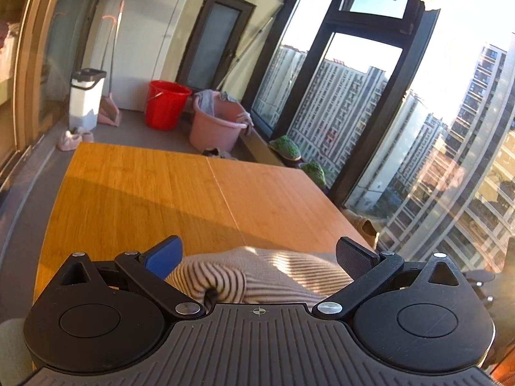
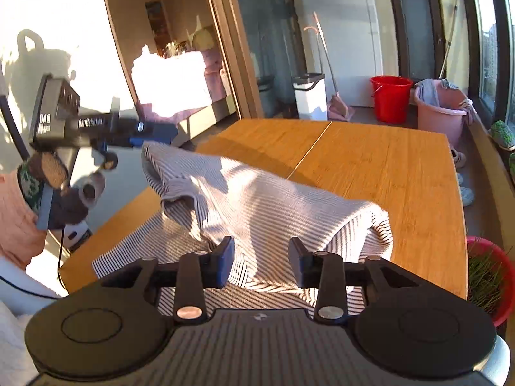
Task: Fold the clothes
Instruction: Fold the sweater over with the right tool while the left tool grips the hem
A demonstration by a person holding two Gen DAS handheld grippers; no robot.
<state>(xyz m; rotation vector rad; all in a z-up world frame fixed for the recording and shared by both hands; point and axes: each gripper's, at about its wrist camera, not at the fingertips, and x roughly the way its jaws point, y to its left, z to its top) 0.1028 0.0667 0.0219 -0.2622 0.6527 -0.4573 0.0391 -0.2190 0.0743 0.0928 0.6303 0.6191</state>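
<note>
Striped grey-and-white knit garment (image 2: 257, 206) lay bunched on our bamboo-topped wooden table (image 2: 386, 167), its long axis running from our left gripper (image 2: 151, 133), seen at the left in the right wrist view, toward our right gripper (image 2: 260, 257). Our right jaws stood parted, gripping nothing, the cloth just ahead of them. Our left jaws were spread wide in their own view, the garment below and between them, ungripped.

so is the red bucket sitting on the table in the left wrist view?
No, the red bucket stands on the grey floor beyond the far edge of the wooden table, next to a pink tub.
</note>
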